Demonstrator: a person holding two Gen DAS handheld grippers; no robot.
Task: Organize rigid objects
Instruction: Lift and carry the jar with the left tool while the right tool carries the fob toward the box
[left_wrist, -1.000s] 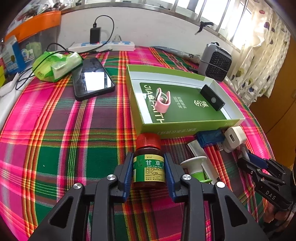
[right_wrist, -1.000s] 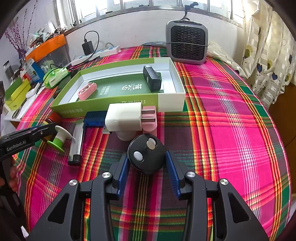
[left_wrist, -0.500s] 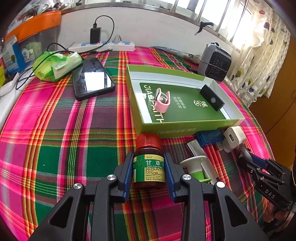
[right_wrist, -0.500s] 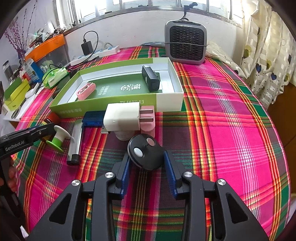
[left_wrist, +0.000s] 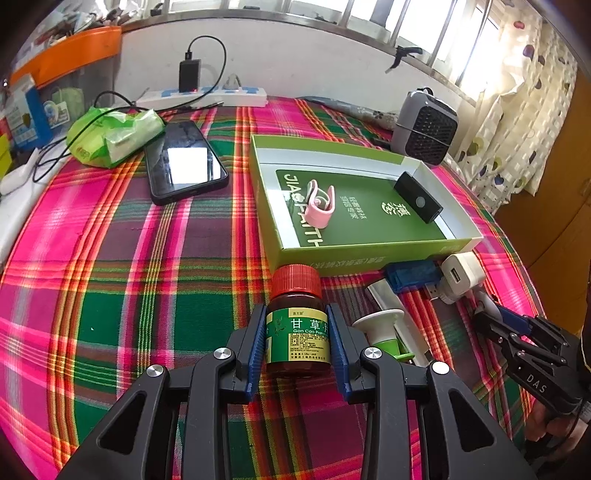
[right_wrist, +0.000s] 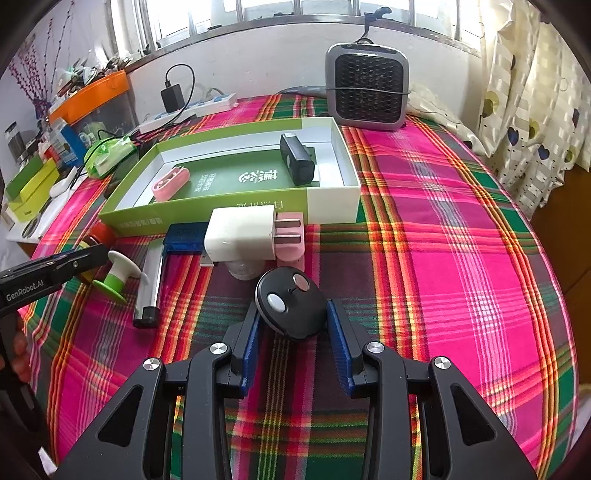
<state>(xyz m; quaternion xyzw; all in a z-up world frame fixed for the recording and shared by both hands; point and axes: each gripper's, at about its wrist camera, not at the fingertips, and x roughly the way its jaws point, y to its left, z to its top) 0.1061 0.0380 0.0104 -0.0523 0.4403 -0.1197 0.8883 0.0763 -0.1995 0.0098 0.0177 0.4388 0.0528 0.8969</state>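
Observation:
A brown medicine bottle (left_wrist: 297, 332) with a red cap stands upright on the plaid cloth, and my left gripper (left_wrist: 296, 310) is shut on its label. My right gripper (right_wrist: 293, 306) is shut on a round black remote (right_wrist: 291, 314) with two buttons. Behind both lies an open green box (left_wrist: 362, 254) holding a pink clip (left_wrist: 319, 206) and a black device (left_wrist: 417, 201). A white charger (right_wrist: 240, 236), a blue USB piece (left_wrist: 412, 275), a green-white spool (left_wrist: 382, 328), a silver bar (right_wrist: 149, 284) and a pink block (right_wrist: 291, 240) lie in front of the box.
A phone (left_wrist: 184, 162), a green packet (left_wrist: 114, 136) and a power strip (left_wrist: 207, 98) with cables lie at the back left. A grey heater (right_wrist: 367, 90) stands behind the box. A curtain (right_wrist: 528, 110) hangs at the right table edge.
My right gripper's jaws have narrowed onto the black remote, which shifted slightly. The left gripper stays on the bottle, unmoved.

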